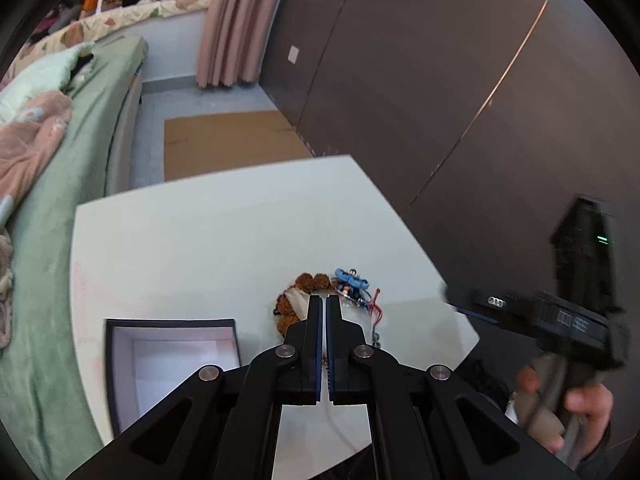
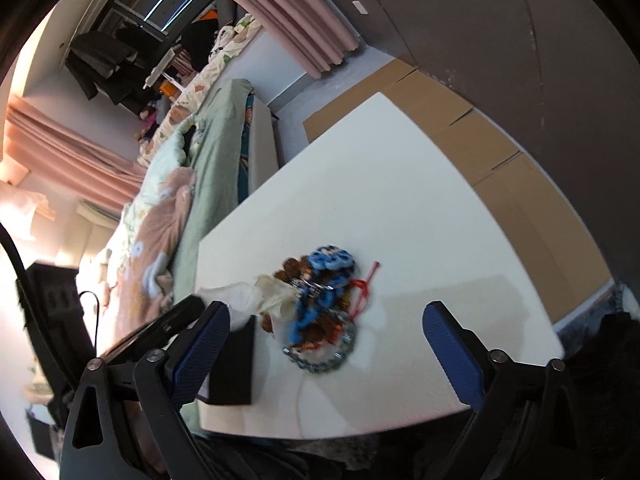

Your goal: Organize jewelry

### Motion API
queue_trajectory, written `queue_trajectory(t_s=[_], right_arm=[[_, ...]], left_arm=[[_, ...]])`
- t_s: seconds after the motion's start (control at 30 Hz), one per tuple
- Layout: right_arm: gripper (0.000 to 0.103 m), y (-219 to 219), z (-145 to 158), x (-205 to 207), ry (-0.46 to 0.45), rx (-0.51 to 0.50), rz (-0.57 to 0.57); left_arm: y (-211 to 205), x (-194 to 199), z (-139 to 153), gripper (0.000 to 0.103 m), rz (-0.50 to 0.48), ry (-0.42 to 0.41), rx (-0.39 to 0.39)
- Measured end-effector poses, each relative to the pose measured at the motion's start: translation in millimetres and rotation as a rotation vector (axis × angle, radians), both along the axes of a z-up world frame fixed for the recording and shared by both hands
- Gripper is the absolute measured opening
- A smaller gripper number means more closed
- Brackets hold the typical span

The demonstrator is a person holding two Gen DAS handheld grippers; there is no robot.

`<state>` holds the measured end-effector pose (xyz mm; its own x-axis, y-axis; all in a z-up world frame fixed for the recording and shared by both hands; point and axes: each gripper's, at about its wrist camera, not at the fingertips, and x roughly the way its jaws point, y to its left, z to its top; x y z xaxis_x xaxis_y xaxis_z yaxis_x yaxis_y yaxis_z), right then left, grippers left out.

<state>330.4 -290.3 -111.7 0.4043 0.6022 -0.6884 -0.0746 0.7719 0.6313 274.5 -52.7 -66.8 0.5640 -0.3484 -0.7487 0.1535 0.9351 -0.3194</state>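
A tangled jewelry pile (image 1: 346, 282) lies on the white table (image 1: 200, 240): brown beads (image 1: 308, 280), a blue crocheted piece (image 2: 330, 260), a red string (image 2: 366, 280) and a grey bead bracelet (image 2: 320, 360). My left gripper (image 1: 324, 300) is shut at the pile's near edge. A white cloth (image 2: 260, 296) stretches from its tip to the pile, so it seems pinched on that cloth. An open black box (image 1: 172, 356) with a white inside stands to the left of it. My right gripper (image 2: 326, 308) is open wide, with the pile between and beyond its blue pads (image 2: 456, 352), untouched.
A hand (image 1: 580, 404) holds the right gripper's handle at the table's right corner. A bed with a green cover (image 1: 80, 160) runs along the table's left side. Flat cardboard (image 1: 228, 144) lies on the floor beyond the table, beside a dark wardrobe wall (image 1: 440, 80).
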Motion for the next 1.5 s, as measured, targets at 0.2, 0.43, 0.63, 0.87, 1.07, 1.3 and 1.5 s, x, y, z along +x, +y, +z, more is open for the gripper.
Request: queue_trajectory(t_s=[0.2,0.43,0.63,0.87,1.07,1.3,1.5], right_arm=[[0.082,21.4,-14.9,30.6,0.080,0.014,0.011],[0.082,46.1,-33.9,54.6,0.144,-0.046,0.046],[0.078,66.9,-43.7,67.5,0.169,-0.121,0.091],[0.023,65.3,-58.5,74.6,0.223,-0.130,0.097],[0.015,46.5,-48.0,64.4,0.181,-0.080,0.076],[0.014,25.3,-24.4,44.1,0.093,0.032,0.064],[0.014,11.4,-7.9,27.9,-0.011,0.091,0.056]], left_arm=[[22.0,-10.9,20.7,0.001,0.041,-0.044,-0.017],[37.9,-11.1,11.3,0.001,0.085,0.013,-0.043],[34.0,-12.7,-0.2,0.001,0.063,0.076,-0.042],[37.2,-13.3,-4.2,0.065,0.114,0.101,-0.068],[27.2,-5.1,-6.2,0.065,0.098,0.098,-0.053],[7.9,6.0,-20.4,0.065,0.070,0.114,-0.016],[-3.7,12.5,-40.7,0.065,0.059,0.148,0.015]])
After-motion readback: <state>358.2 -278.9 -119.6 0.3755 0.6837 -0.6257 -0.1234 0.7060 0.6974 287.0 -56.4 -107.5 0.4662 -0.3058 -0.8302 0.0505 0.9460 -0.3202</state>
